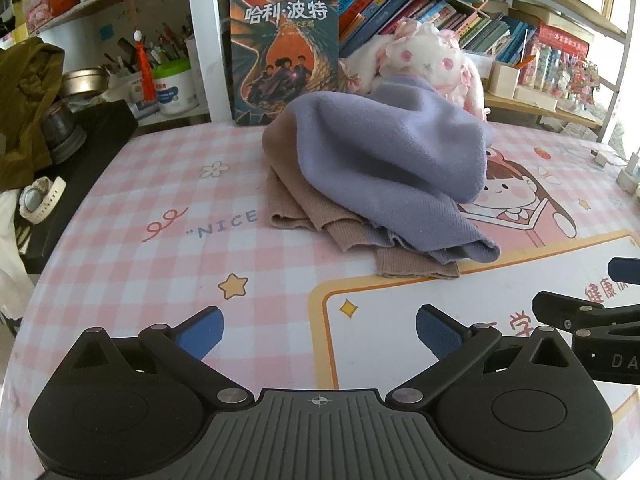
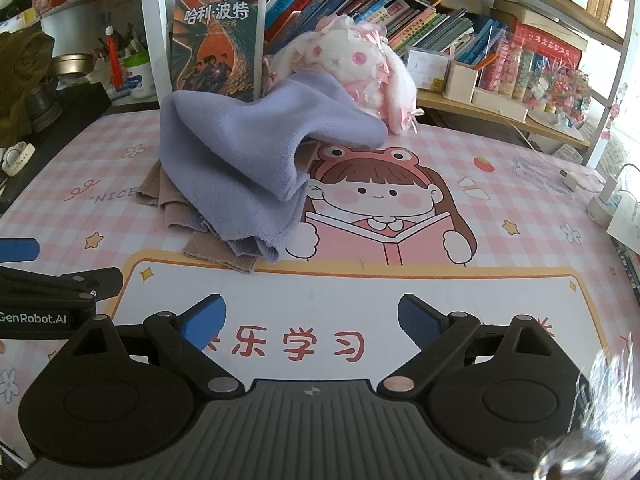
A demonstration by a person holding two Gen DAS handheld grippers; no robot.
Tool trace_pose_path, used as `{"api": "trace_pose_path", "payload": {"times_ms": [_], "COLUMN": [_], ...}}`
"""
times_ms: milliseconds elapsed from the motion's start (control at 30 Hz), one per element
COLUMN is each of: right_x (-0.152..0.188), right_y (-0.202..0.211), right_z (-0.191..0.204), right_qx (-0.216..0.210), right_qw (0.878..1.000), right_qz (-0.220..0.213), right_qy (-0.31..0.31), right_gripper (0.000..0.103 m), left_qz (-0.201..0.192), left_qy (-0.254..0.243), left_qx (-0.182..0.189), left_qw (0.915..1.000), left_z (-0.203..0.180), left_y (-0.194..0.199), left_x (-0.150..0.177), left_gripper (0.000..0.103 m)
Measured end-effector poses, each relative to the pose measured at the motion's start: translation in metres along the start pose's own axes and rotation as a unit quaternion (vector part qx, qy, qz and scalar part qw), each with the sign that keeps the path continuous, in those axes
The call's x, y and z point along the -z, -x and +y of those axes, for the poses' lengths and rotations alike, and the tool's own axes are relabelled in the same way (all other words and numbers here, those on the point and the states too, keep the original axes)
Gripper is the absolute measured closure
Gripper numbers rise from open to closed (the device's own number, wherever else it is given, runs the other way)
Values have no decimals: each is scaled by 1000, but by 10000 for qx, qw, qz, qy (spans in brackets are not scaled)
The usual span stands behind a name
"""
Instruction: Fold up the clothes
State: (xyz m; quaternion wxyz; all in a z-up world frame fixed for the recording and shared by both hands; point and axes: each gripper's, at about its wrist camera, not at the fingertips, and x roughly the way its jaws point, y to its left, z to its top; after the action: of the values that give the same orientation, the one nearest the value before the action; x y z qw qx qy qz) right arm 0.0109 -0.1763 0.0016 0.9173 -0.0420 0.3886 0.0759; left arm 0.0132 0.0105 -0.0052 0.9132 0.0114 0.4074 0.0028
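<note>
A lavender knitted garment [image 1: 392, 164] [image 2: 240, 160] lies heaped on the pink checked desk mat [image 1: 160, 184] [image 2: 500, 200], draped over a beige ribbed garment [image 1: 304, 212] [image 2: 172, 204] whose edges stick out at the left and front. My left gripper [image 1: 318, 332] is open, low over the mat, in front of the pile and apart from it. My right gripper [image 2: 310, 320] is open too, hovering over the white panel of the mat, with the pile ahead to its left. Each gripper's black frame shows at the side of the other's view.
A plush rabbit [image 1: 432, 60] [image 2: 360, 68] and an upright book [image 1: 284, 52] [image 2: 216, 40] stand right behind the pile, below a shelf of books. A white watch [image 1: 40, 200] lies on a black surface at the left. White chargers and cables [image 2: 612, 200] sit at the mat's right edge.
</note>
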Motion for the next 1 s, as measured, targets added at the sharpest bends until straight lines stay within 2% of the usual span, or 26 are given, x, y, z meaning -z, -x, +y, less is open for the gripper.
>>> {"api": "trace_pose_path", "payload": {"times_ms": [1000], "right_x": [0], "right_y": [2], "right_z": [2], "right_qx": [-3], "right_qw": [10000], "right_qz": [1], "right_qy": [35], "right_gripper": [9], "left_qz": [-48], "left_qy": [-42], "left_qx": [109], "left_qw": [9999], "left_z": [0], "left_y": [2], "left_x": [1], "left_gripper": [0]}}
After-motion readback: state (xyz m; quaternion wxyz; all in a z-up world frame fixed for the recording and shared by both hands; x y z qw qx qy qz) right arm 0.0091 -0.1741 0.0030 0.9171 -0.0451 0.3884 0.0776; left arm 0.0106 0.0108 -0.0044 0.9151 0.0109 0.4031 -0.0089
